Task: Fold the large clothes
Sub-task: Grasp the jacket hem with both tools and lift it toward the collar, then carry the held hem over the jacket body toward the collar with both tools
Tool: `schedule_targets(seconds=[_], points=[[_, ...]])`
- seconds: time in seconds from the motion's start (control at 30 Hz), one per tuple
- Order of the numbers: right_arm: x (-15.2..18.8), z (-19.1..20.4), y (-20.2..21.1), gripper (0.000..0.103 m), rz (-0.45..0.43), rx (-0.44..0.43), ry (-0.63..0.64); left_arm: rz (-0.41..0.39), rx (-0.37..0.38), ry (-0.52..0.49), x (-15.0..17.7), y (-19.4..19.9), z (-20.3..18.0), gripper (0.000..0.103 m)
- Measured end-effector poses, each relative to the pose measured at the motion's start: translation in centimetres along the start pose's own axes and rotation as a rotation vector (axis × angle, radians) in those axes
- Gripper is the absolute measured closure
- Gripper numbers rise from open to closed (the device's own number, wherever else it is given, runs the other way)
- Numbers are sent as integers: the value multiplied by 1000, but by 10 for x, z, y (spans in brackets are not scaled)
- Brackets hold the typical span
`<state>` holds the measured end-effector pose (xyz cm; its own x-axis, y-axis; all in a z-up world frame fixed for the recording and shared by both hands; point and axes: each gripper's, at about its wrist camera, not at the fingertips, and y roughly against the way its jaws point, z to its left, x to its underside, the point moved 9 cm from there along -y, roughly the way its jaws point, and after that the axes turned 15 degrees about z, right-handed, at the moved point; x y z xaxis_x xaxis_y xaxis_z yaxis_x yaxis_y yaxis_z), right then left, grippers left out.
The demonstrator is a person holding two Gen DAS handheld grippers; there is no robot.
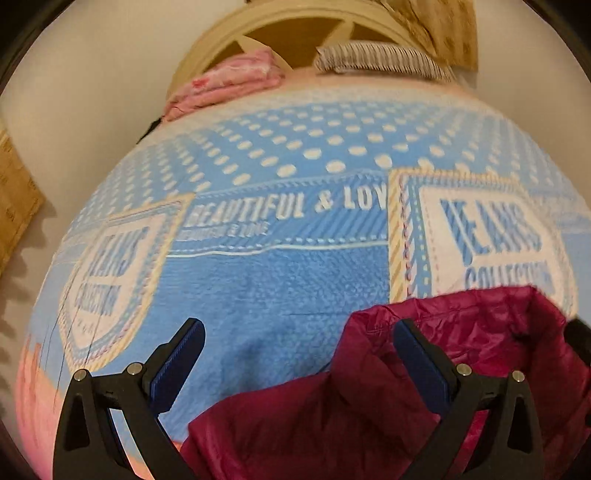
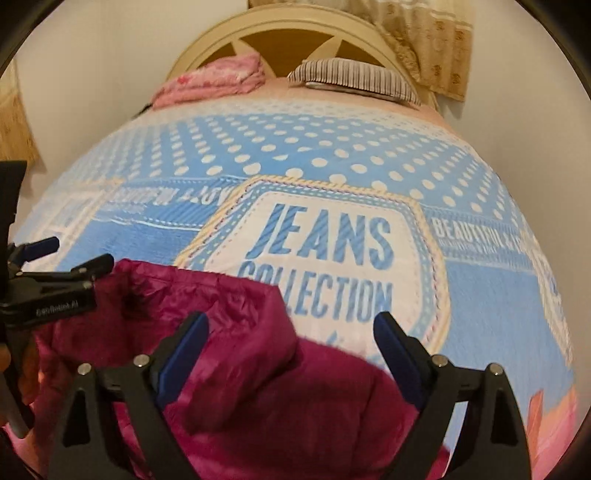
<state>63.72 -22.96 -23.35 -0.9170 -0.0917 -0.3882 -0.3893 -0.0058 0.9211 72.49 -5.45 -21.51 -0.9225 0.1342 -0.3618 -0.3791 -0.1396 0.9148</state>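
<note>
A magenta puffer jacket [image 1: 369, 406] lies crumpled on a blue bedspread [image 1: 280, 280] printed with "JEANS COLLECTION". In the left wrist view my left gripper [image 1: 299, 336] is open; its right finger is over the jacket's edge, its left finger over the bedspread. In the right wrist view the jacket [image 2: 240, 350] fills the lower left. My right gripper [image 2: 291, 332] is open above the jacket, holding nothing. The left gripper [image 2: 55, 269] also shows at the left edge there, beside the jacket's far corner.
A folded pink blanket [image 2: 214, 81] and a striped pillow [image 2: 354, 79] lie at the head of the bed by a cream headboard [image 2: 288, 33]. Beige curtains [image 2: 428, 40] hang behind. White walls flank the bed.
</note>
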Motion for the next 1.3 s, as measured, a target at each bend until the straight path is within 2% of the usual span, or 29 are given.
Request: schedule_targets(seconds=[0.1, 0.13, 0.17, 0.2, 0.23, 0.27, 0.3, 0.33, 0.43, 0.57, 0.77, 0.87, 0.97, 1.13, 1.2, 1.23, 1.27, 1.3], points=[[-3, 4, -15, 12, 26, 24, 33, 5, 4, -31, 2, -9, -6, 1], [-4, 3, -20, 18, 38, 35, 47, 4, 5, -41, 4, -10, -7, 1], [-5, 2, -24, 22, 51, 44, 57, 3, 9, -47, 8, -11, -8, 9], [-3, 0, -30, 30, 73, 51, 68, 1, 24, -60, 11, -11, -10, 32], [0, -2, -34, 43, 93, 47, 72, 14, 40, -76, 15, -12, -13, 45], [3, -4, -36, 54, 104, 37, 71, 27, 56, -82, 18, -13, -14, 71], [7, -5, -36, 83, 107, 28, 73, 40, 88, -87, 23, -11, -15, 89], [12, -6, -34, 94, 106, 24, 85, 28, 100, -82, 27, -6, -13, 91], [26, -8, -14, 93, 49, 61, 132, -59, 66, -90, 35, 17, -6, 94], [42, -11, 7, 95, -9, 102, 175, -123, 49, -100, 54, 33, 0, 99], [69, -14, 9, 96, -45, 122, 179, -126, 53, -114, 89, 27, -1, 102], [82, -15, 4, 96, -56, 132, 183, -90, 57, -121, 103, 11, -3, 102], [86, -18, -4, 96, -59, 145, 189, -102, 64, -75, 104, 11, 5, 102], [71, -19, 2, 96, -96, 131, 168, -119, 134, -37, 90, 26, 11, 101], [65, -16, 7, 96, -114, 127, 169, -136, 191, -33, 81, 34, 8, 100], [63, -14, 10, 96, -122, 125, 171, -133, 227, -35, 79, 35, 5, 99], [62, -12, 11, 96, -128, 122, 173, -125, 245, -37, 78, 35, 4, 90], [61, -10, 12, 96, -133, 120, 175, -114, 263, -35, 76, 33, 0, 67]])
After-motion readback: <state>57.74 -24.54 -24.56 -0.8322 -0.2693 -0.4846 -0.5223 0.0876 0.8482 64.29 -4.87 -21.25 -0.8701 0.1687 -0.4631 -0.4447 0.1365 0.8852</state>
